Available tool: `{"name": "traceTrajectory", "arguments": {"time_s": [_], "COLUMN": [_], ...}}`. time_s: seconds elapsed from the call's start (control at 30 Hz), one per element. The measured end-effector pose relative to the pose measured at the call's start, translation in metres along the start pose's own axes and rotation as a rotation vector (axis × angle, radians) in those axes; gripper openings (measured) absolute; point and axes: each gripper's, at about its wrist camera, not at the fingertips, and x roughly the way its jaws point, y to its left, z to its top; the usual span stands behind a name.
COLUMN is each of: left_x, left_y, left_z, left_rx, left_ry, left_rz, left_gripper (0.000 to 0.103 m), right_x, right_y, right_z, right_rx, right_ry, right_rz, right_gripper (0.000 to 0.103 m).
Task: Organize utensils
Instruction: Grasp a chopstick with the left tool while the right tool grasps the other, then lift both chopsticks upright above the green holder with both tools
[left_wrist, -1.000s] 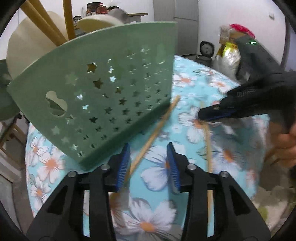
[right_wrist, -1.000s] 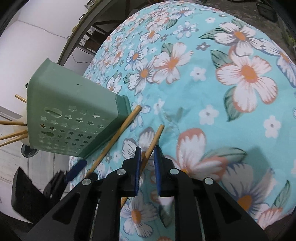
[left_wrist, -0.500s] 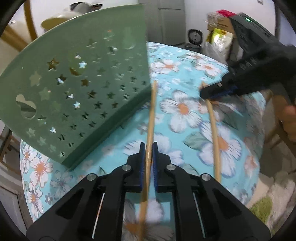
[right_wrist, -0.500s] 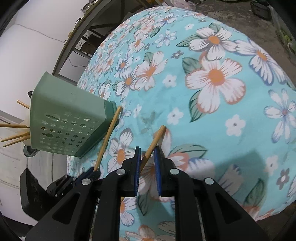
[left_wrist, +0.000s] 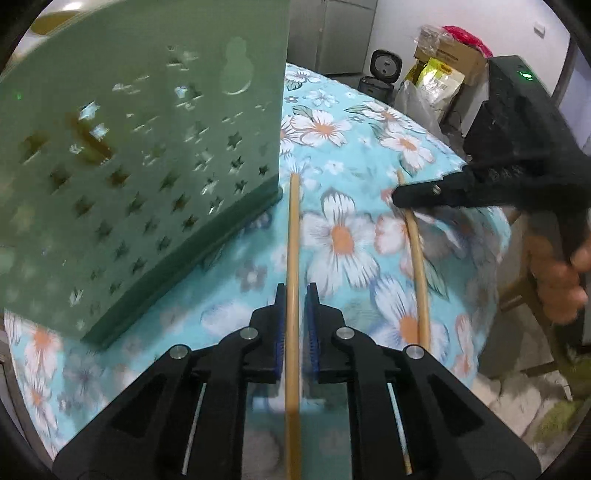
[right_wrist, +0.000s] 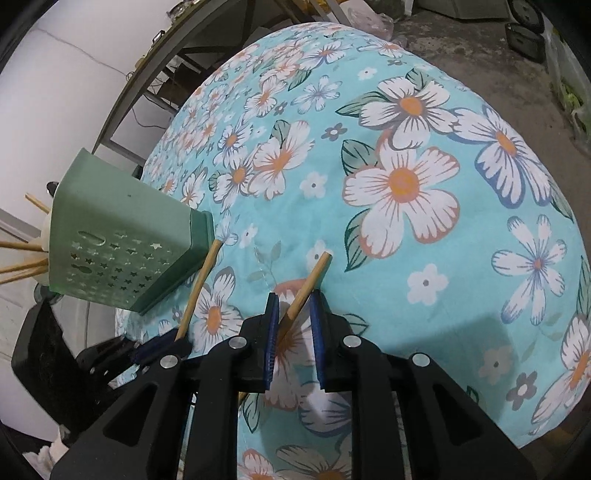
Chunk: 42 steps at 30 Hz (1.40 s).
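Note:
A green utensil holder (left_wrist: 140, 162) with star cut-outs stands on the floral table at the left; it also shows in the right wrist view (right_wrist: 125, 240), with several chopsticks sticking out of its top. My left gripper (left_wrist: 294, 295) is shut on a wooden chopstick (left_wrist: 293, 236) that points forward past the holder's corner. My right gripper (right_wrist: 293, 302) is shut on a second chopstick (right_wrist: 308, 282), and appears in the left wrist view (left_wrist: 400, 195) holding that chopstick (left_wrist: 415, 251) just over the cloth.
The round table carries a turquoise floral cloth (right_wrist: 406, 177). Bags and boxes (left_wrist: 439, 70) and a small black appliance (left_wrist: 384, 70) stand on the floor beyond the table. The table edge falls away at the right (left_wrist: 491, 258).
My left gripper has closed on the chopstick by the holder and lined up with it. My right gripper has kept its chopstick and lifted slightly away from the holder.

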Motion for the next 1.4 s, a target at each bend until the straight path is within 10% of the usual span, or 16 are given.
{"name": "traceTrajectory", "arguments": {"time_s": [0.67, 0.97, 1.4], "left_x": [0.03, -0.066, -0.236], "left_y": [-0.036, -0.023, 0.014], "left_z": [0.048, 0.058, 0.098], "left_rx": [0.031, -0.058, -0.196], "left_ry": [-0.065, -0.241, -0.714], "left_rz": [0.095, -0.003, -0.057], "left_gripper": [0.006, 0.006, 0.006], "right_x": [0.0, -0.044, -0.073], "right_y": [-0.021, 0.003, 0.026], "right_z": [0.004, 0.013, 0.017], "right_rx": [0.141, 0.058, -0.01], "right_ry": [-0.033, -0.13, -0.194], "right_rz": [0.143, 0.196, 0.192], "right_gripper": [0.011, 0.008, 0.006]}}
